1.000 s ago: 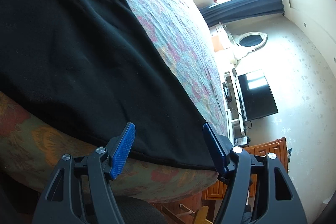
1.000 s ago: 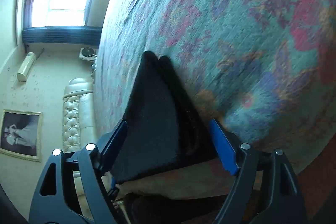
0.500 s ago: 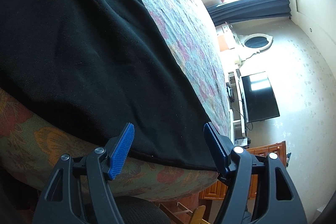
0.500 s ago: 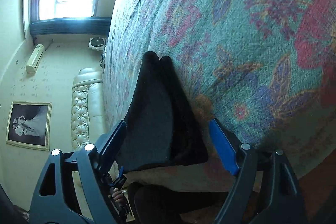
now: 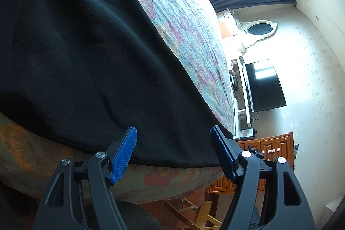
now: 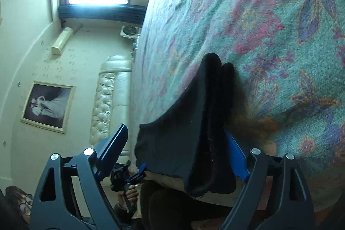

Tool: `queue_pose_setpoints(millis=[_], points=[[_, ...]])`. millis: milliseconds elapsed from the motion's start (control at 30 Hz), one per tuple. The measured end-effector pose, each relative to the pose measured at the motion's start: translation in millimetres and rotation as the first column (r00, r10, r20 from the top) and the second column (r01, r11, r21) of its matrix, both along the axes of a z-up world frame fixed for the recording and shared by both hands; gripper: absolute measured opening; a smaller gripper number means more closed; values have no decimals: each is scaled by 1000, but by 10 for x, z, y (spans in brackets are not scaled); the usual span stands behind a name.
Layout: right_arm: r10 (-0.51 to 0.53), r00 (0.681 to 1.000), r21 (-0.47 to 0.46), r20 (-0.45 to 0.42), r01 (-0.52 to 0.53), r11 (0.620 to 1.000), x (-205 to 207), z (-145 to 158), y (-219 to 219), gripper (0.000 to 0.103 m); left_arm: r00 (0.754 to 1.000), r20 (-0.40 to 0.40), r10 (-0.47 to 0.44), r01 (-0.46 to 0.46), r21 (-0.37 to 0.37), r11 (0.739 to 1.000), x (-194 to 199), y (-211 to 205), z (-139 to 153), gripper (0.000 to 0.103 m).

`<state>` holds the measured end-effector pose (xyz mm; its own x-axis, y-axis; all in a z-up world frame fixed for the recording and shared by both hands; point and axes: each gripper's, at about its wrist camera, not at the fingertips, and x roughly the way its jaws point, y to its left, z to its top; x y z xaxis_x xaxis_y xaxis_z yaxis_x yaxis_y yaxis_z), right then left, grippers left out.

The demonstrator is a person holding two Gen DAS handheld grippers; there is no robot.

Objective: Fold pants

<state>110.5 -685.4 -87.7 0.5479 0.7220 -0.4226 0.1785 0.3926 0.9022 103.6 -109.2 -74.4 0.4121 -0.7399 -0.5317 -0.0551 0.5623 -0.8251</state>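
Counting 1 pants point(image 5: 82, 53), 2 parted grippers.

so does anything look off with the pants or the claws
Nothing stands out. The black pants lie flat on the floral bedspread, their hem running along the bed's near edge. Both the left claw and the right claw are open at that hem.
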Motion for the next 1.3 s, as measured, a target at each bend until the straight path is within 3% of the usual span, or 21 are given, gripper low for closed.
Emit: queue_pose_setpoints(millis=[67, 167, 233, 300, 500, 733, 933, 1000, 1167, 1300], points=[[8, 995, -75, -101, -15, 997, 83, -99, 23, 84, 1000, -9, -9, 9, 8, 1000, 17, -20, -36, 70], [3, 993, -84, -115, -13, 996, 75, -133, 41, 80, 999, -24, -29, 29, 22, 999, 57, -99, -49, 70], [25, 988, -127, -152, -44, 991, 117, -135, 113, 47, 999, -14, -48, 48, 19, 999, 83, -169, -27, 70], [24, 977, -169, -212, -60, 984, 145, -172, 152, 21, 997, -9, -81, 81, 10, 997, 121, -265, -12, 70], [-14, 988, -245, -155, -25, 969, 154, 180, 380, 18, 990, 10, -141, 141, 21, 990, 218, -564, 9, 73], [-6, 998, -298, -55, -11, 955, 159, 890, 729, 16, 982, 79, -170, 177, -97, 979, 299, -788, 147, 74], [48, 998, -322, 44, -32, 946, 287, 1484, 1357, 16, 975, -7, -223, 222, -42, 974, 424, -947, -156, 74], [75, 995, -326, 71, -48, 944, 333, 1627, 1594, 16, 969, 10, -245, 245, -20, 969, 428, -982, -190, 74], [149, 984, -332, 97, -109, 937, 449, 1798, 2112, 16, 940, 66, -335, 333, 35, 942, 403, -1058, -151, 79], [191, 977, -331, 94, -150, 932, 541, 1801, 2487, 16, 947, 61, -315, 317, -34, 948, 394, -969, -136, 79]])
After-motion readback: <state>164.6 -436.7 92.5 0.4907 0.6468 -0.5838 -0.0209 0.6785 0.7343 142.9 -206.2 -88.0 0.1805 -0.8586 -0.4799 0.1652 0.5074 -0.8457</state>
